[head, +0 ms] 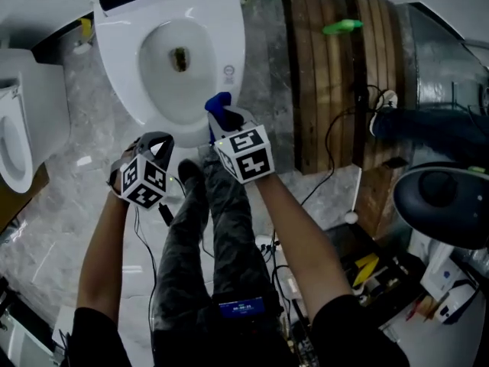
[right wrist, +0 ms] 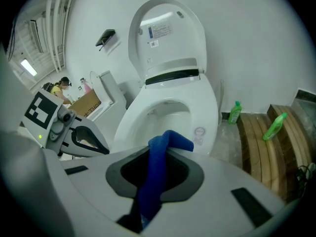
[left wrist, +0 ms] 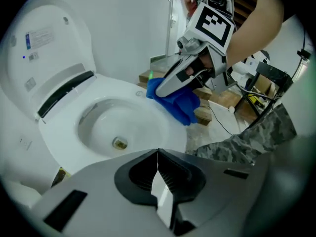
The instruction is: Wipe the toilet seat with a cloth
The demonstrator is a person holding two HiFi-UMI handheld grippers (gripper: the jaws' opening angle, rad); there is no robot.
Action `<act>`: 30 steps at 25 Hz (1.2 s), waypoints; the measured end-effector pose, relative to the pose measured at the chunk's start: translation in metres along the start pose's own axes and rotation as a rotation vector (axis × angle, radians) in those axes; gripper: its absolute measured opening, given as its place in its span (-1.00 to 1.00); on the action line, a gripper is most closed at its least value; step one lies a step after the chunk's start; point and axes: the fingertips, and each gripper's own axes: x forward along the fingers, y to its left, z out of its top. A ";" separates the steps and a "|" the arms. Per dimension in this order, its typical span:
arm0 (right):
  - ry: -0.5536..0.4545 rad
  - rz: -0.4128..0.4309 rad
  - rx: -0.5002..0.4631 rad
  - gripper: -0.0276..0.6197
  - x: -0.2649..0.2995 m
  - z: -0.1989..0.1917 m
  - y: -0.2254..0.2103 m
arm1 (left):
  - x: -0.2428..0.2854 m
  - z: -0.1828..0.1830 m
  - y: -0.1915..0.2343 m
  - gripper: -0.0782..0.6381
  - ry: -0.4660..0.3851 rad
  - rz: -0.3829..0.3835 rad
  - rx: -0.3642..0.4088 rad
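Nearest to me, the left hand-held gripper (left wrist: 158,154) is clenched. In its own view the two jaws meet along one line and nothing stands between them. It hovers in front of the toilet, at about 7 o'clock from the bowl in the head view, and it touches nothing that I can see.

The right hand-held gripper (right wrist: 158,152) is just beside it, at about 5 o'clock from the bowl, and it is grasping the blue cloth (right wrist: 152,179). The cloth runs as a folded band up between the jaws, and its free end bends over past the tips. In the left gripper view this bunch of cloth hangs at the front right part of the white toilet seat (head: 229,48). Whether it presses on the seat I cannot tell.

Below the two grippers are the person's legs in camouflage trousers (head: 229,228). Further away, the lid (right wrist: 168,28) stands upright behind the seat. The floor (head: 69,189) is grey marbled stone with thin cables (head: 145,239) on it. At 2 o'clock in the head view there are dark wooden planks (head: 321,75), and a green bottle (head: 341,27) lies on them. At 9 o'clock stands another white fixture (head: 19,121).
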 end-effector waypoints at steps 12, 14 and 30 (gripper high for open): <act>-0.052 0.019 -0.045 -0.75 0.069 0.139 -0.070 | -0.019 0.064 0.133 -0.75 -0.128 0.241 -0.207; -0.046 0.032 -0.059 -0.75 0.088 0.157 -0.079 | -0.016 0.067 0.155 -0.75 -0.134 0.270 -0.254; 0.017 0.117 -0.208 -0.75 0.201 0.239 -0.075 | -0.007 0.051 0.233 -0.75 -0.144 0.351 -0.533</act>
